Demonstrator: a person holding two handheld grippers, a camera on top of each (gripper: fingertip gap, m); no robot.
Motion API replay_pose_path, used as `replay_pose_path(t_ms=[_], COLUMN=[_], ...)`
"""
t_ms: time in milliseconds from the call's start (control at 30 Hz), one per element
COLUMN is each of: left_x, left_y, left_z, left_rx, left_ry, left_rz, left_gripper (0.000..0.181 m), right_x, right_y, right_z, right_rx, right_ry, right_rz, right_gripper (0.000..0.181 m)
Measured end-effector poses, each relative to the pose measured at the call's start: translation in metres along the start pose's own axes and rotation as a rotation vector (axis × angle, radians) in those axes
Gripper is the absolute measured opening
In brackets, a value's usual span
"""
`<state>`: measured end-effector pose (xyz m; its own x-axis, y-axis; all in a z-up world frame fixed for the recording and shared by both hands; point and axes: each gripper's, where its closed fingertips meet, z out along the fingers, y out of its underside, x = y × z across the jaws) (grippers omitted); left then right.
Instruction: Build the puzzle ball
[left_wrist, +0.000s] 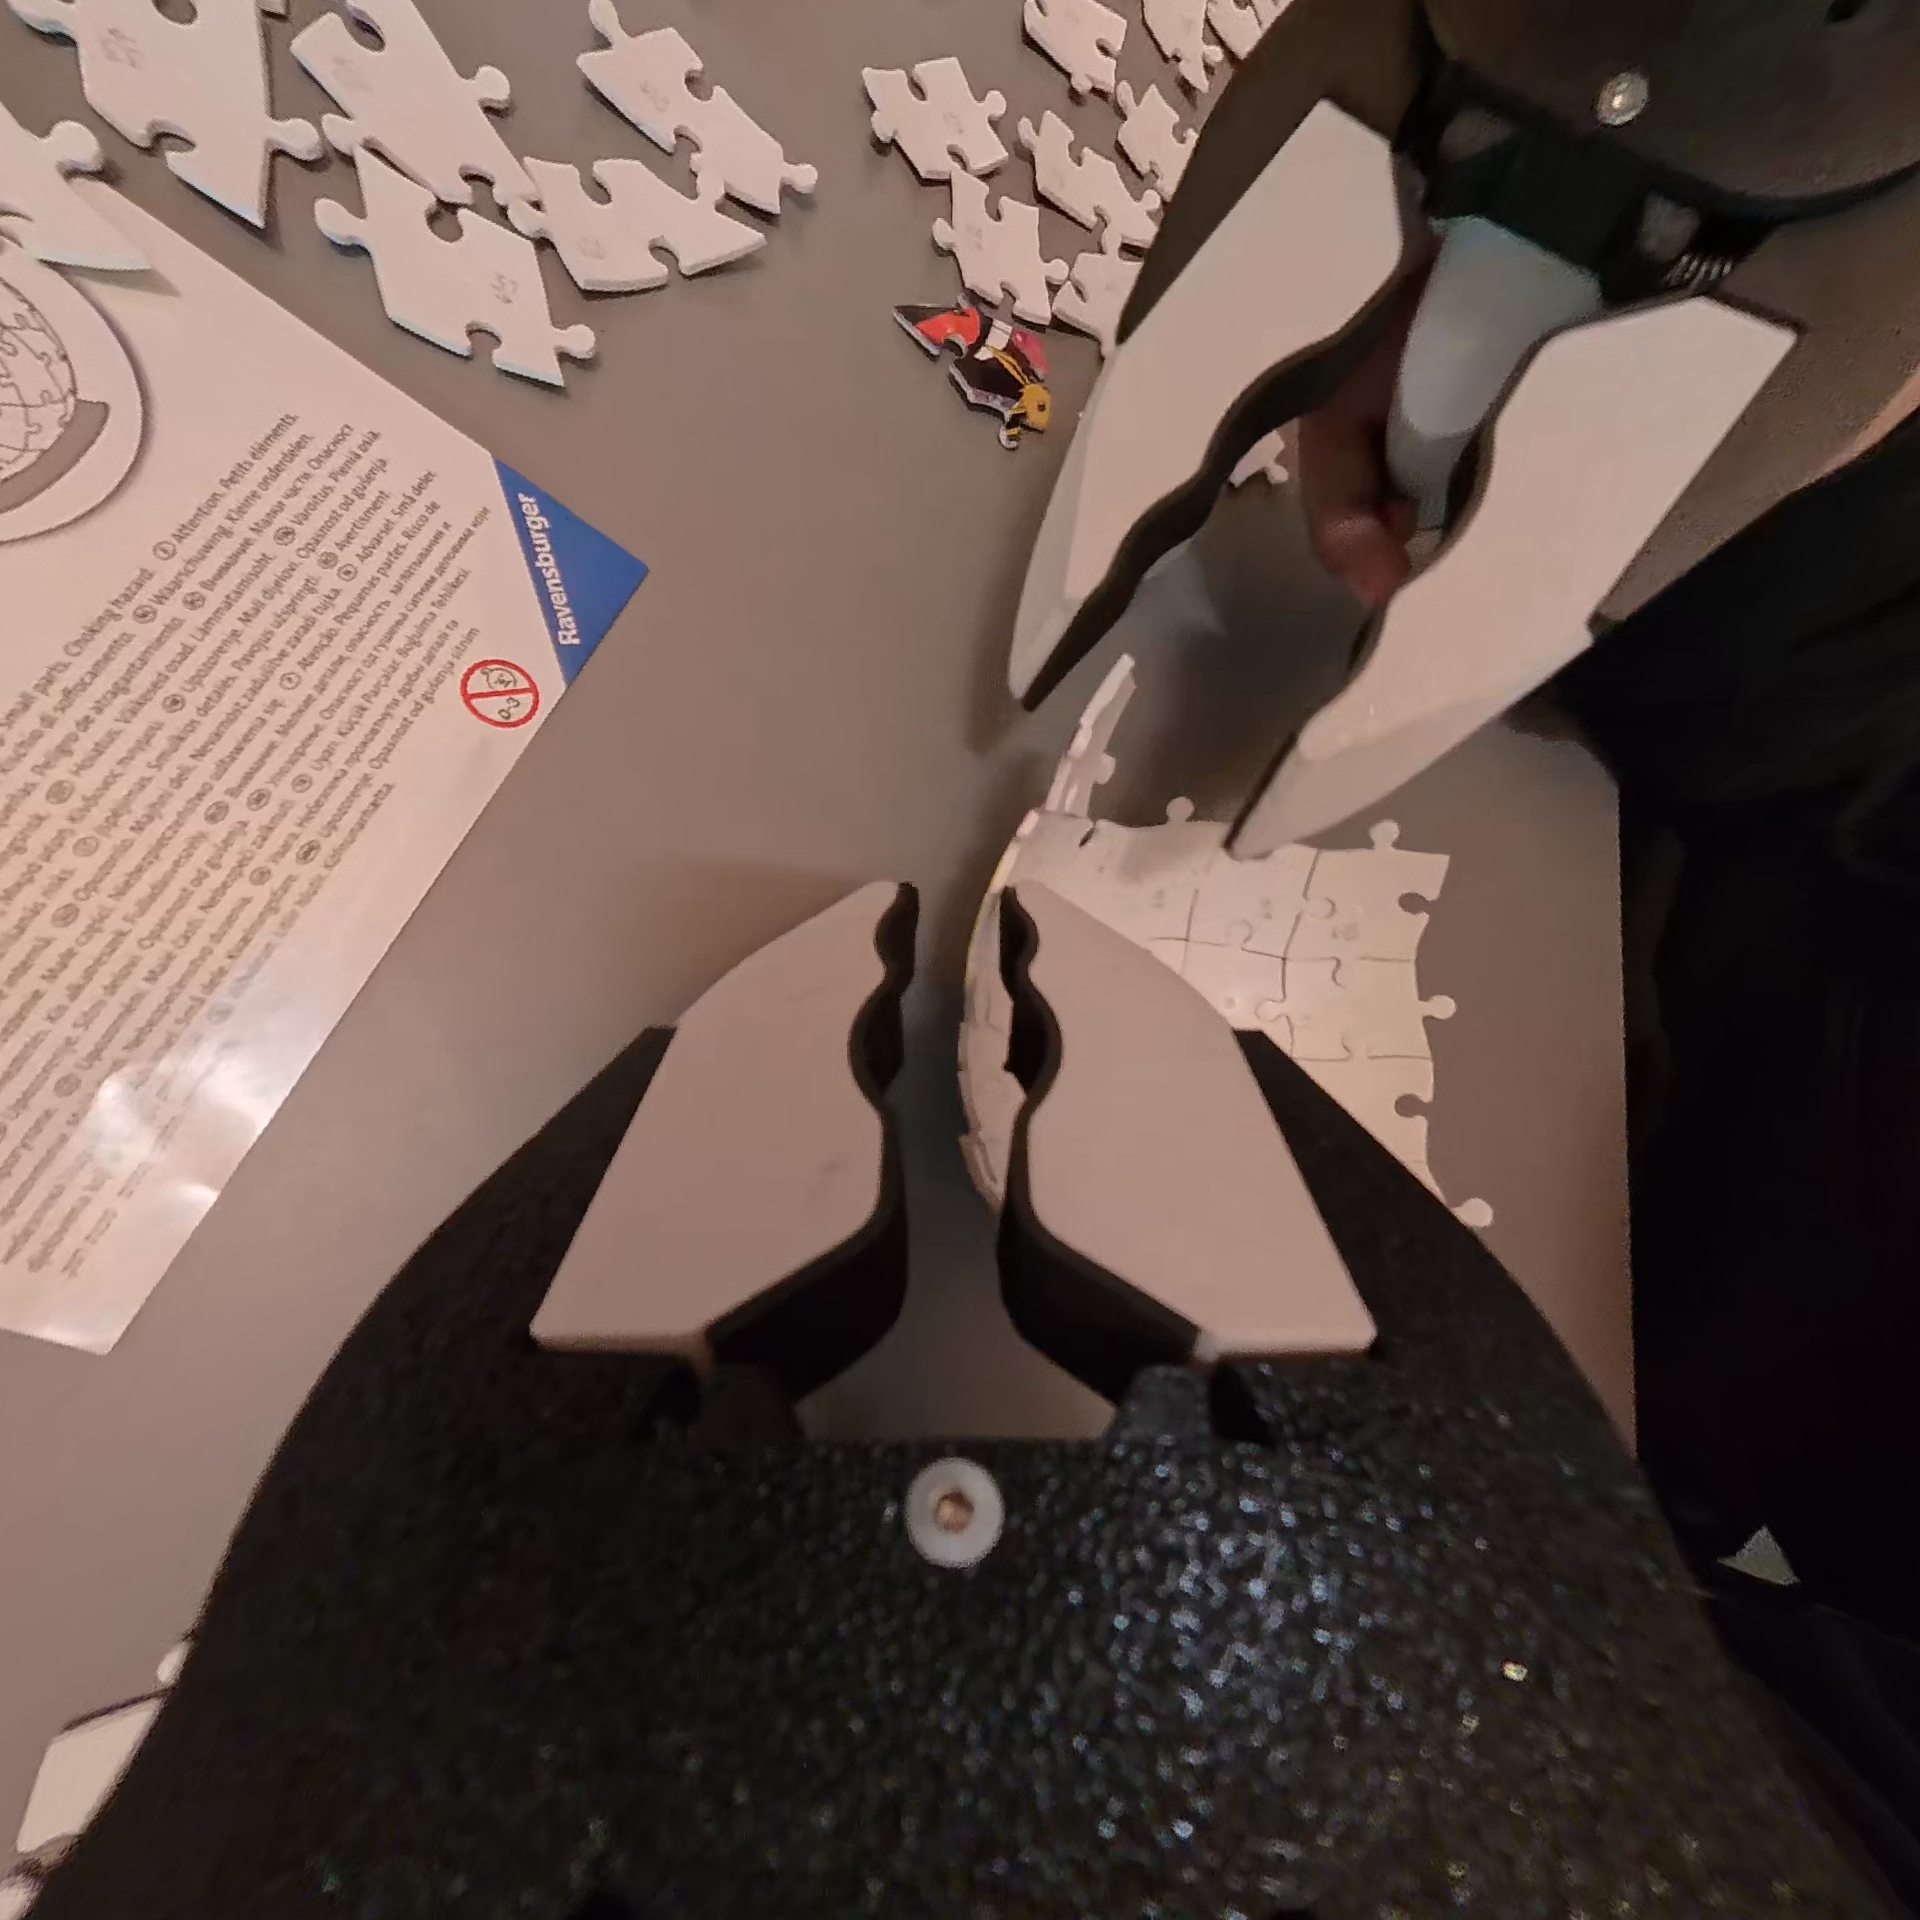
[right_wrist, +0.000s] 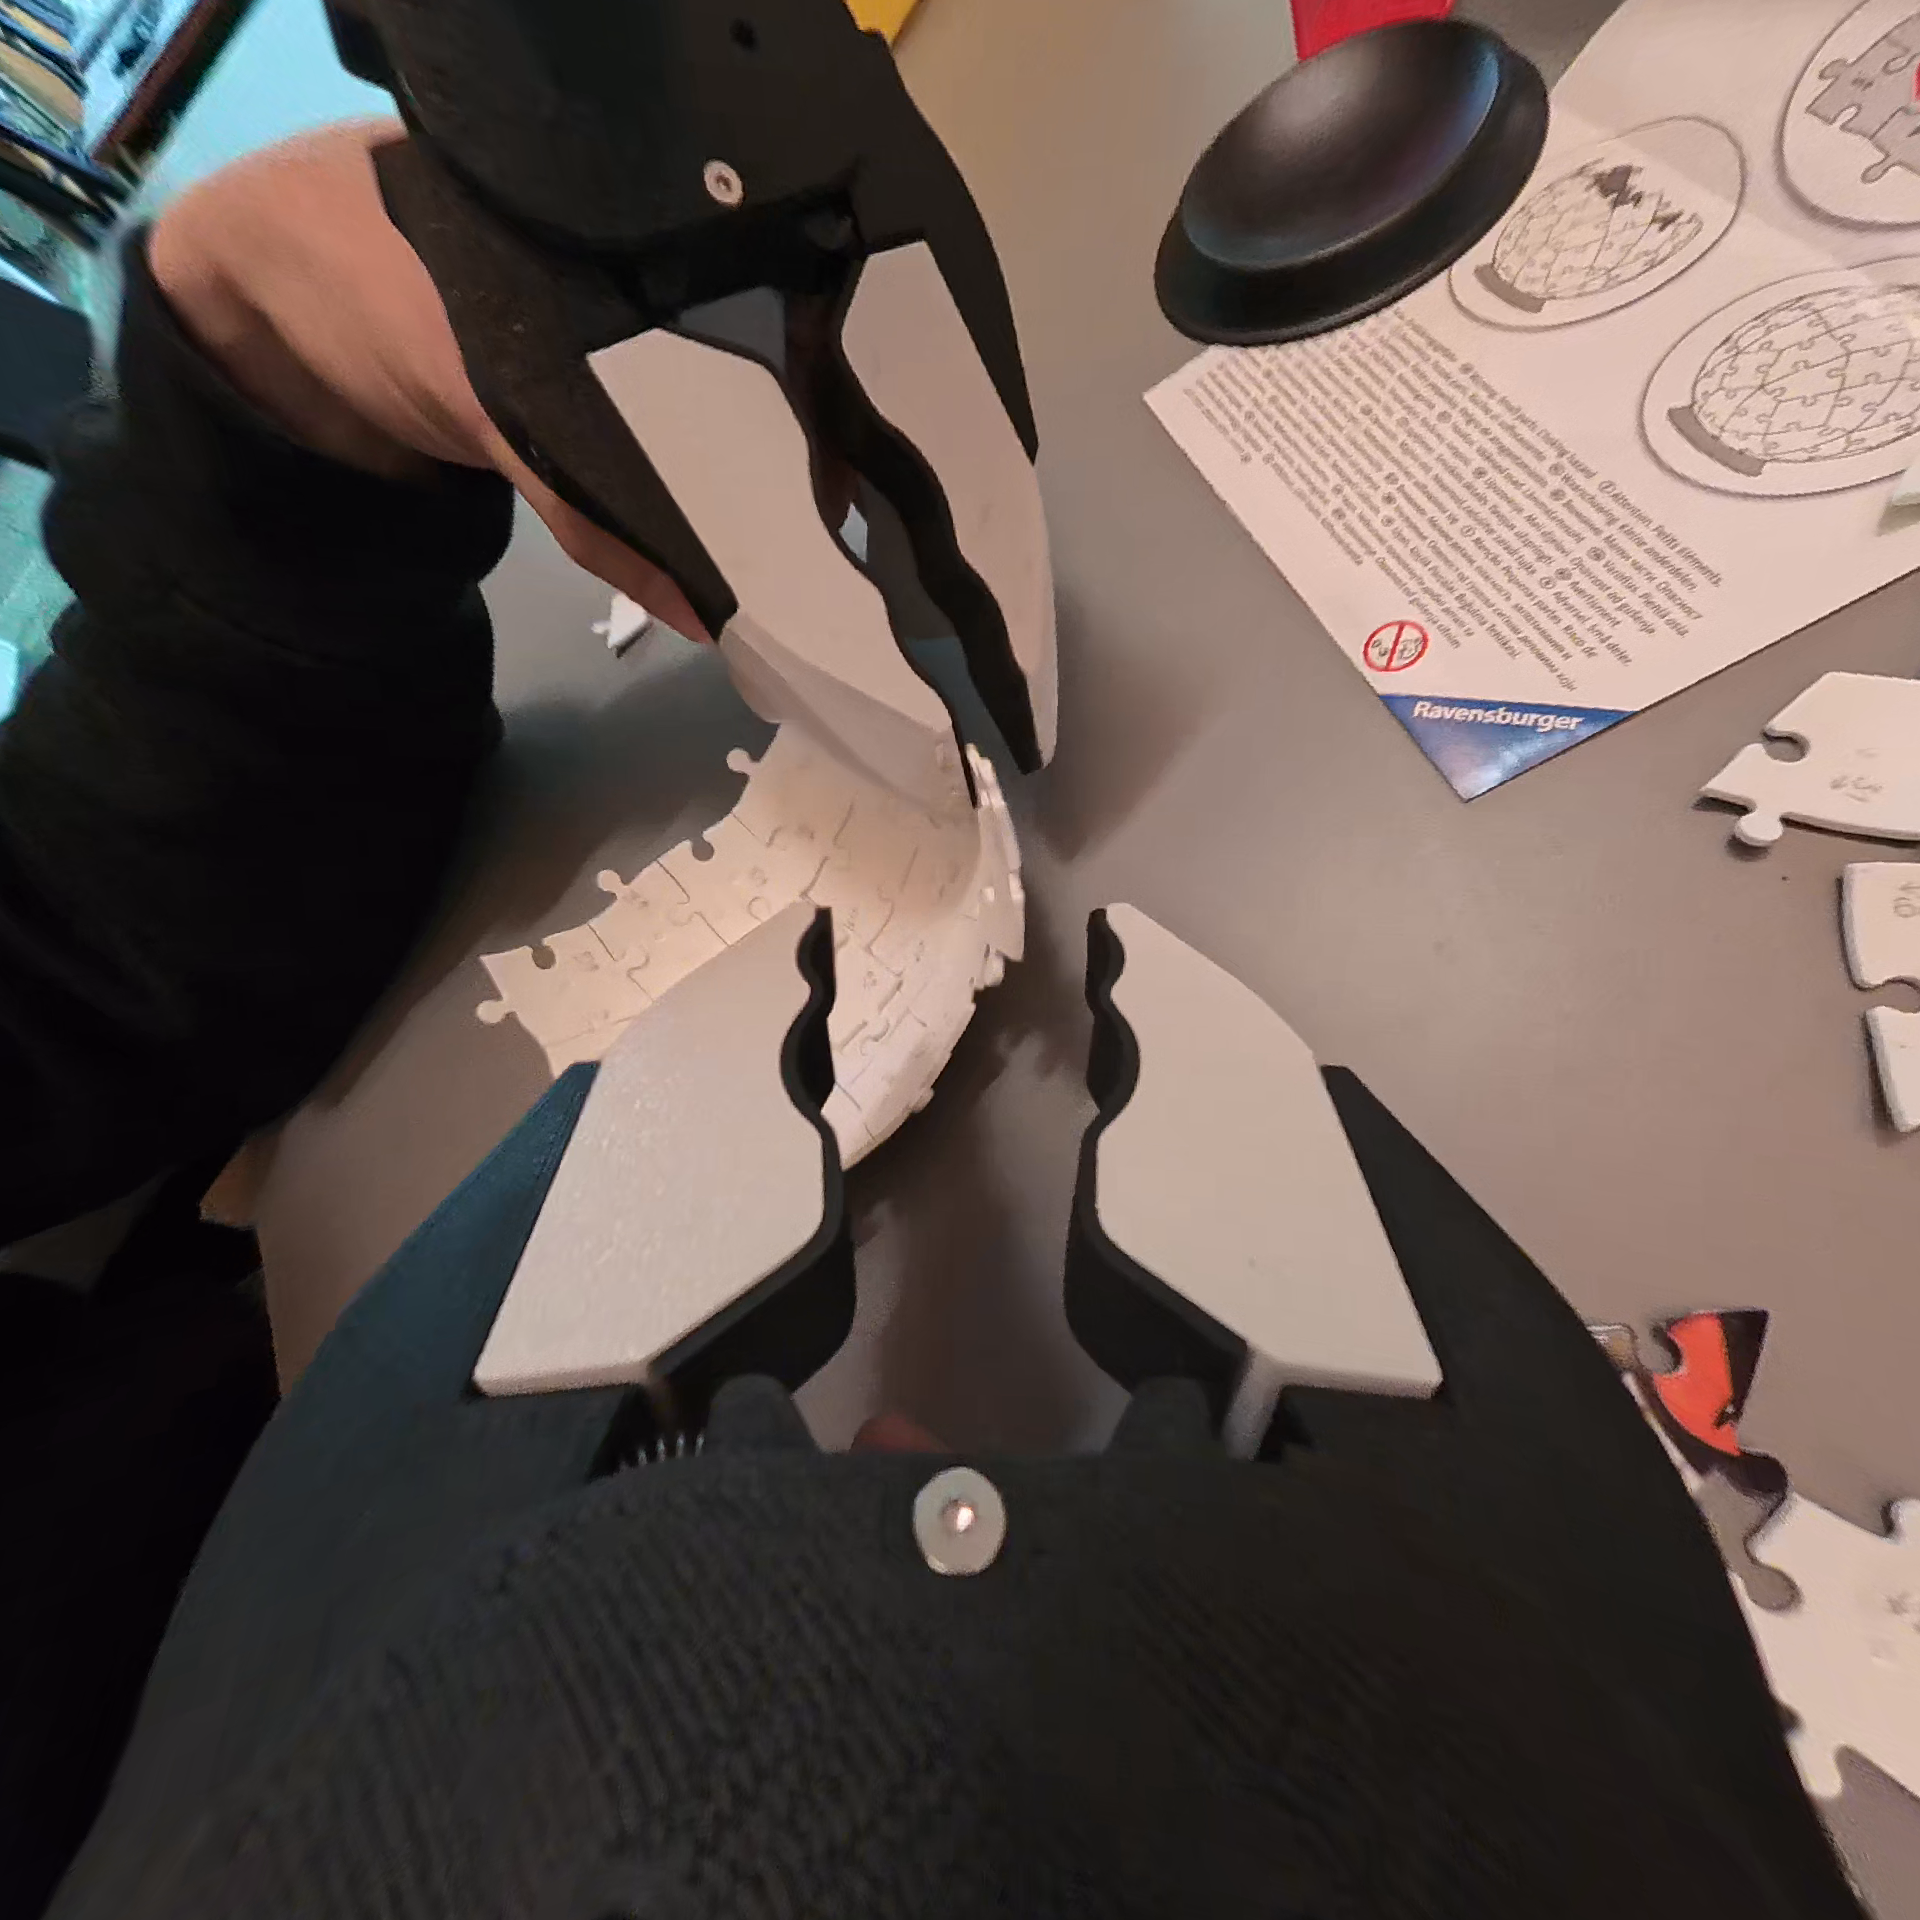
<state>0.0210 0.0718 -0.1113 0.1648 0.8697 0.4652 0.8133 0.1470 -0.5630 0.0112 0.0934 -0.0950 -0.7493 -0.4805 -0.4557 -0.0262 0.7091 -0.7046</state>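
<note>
A printed instruction sheet (left_wrist: 239, 748) lies on the grey desk (left_wrist: 790, 644), covered in small print with a blue corner badge and a red prohibition sign; I leave its wording aside. Loose white puzzle pieces (left_wrist: 540, 177) are scattered beyond it, with one colourful piece (left_wrist: 987, 358) face up among them.

The curved, partly built puzzle ball section (right_wrist: 831, 894) sits on the desk, white inner side up. The left claw (left_wrist: 958, 904) has its jaws narrowly parted at the section's raised rim; whether it grips that rim I cannot tell. The right claw (right_wrist: 961, 930) hangs wide open and empty, one finger over the section, the other over bare desk just beside it.

Only the right wrist view shows the black round stand (right_wrist: 1351, 187) resting on the sheet's far end, and the hand (right_wrist: 312, 332) holding the left claw.
</note>
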Motion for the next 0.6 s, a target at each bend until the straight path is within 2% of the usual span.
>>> replay_pose_path(t_ms=[67,167,600], left_x=[0.000,0.001,0.003], left_y=[0.000,0.000,0.000], left_z=[0.001,0.003,0.004], left_rx=[0.000,-0.013,-0.022], left_ry=[0.001,-0.005,-0.005], left_rz=[0.004,0.016,0.021], left_gripper=[0.012,0.011,0.006], right_x=[0.000,0.002,0.011], right_y=[-0.007,-0.002,-0.006], right_z=[-0.002,0.003,0.011], right_rx=[0.056,0.023,0.020], right_ry=[-0.012,-0.026,0.077], right_rz=[0.006,0.007,-0.046], right_gripper=[0.035,0.018,0.003])
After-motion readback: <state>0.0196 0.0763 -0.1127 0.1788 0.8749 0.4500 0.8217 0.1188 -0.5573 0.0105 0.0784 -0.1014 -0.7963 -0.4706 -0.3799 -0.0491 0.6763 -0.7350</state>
